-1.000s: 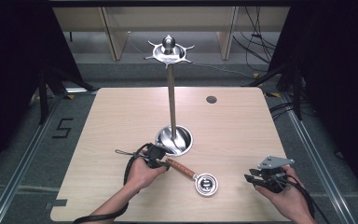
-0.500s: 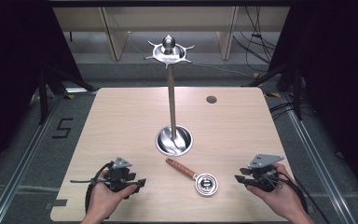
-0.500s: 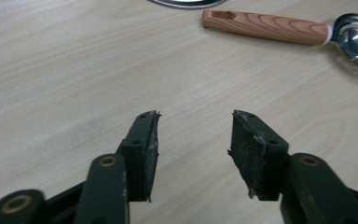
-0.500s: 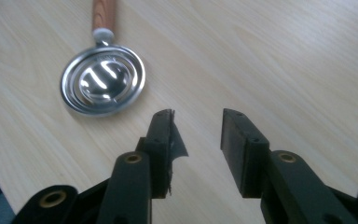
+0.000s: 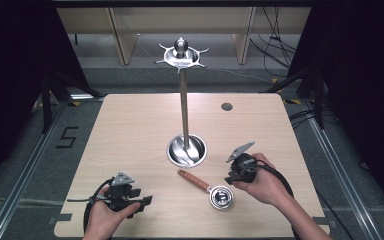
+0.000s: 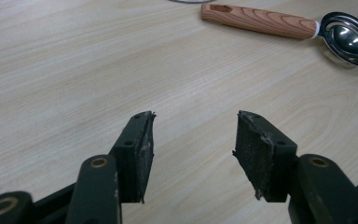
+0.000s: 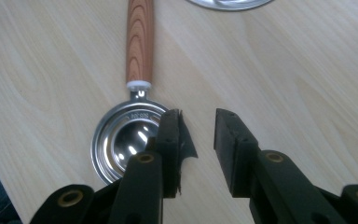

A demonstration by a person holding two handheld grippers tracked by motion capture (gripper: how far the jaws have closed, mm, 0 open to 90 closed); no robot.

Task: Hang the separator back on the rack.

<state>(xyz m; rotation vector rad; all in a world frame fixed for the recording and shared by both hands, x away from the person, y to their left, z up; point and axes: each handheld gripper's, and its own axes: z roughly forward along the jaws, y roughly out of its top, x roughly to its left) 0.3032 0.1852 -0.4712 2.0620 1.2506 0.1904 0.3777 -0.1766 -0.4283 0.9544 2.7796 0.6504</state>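
Right gripper view: the right claw point(image 7: 198, 149), jaws slightly parted and empty, hung beside the measuring scoop point(image 7: 129, 98); closing there could likely nudge its bowl aside. Left claw point(image 6: 193, 154) stood spread, empty.

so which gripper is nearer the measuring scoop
Right. The right gripper sits just beside the scoop, its jaws at the bowl's rim. The left gripper rests well off toward the table's near-left corner.

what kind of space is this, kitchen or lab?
Probably a lab data-collection rig, not a kitchen. A bare wooden table stands between black curtains, with loose cables on the floor behind. A person works a hand-held gripper in each hand, with one scoop and a metal stand.
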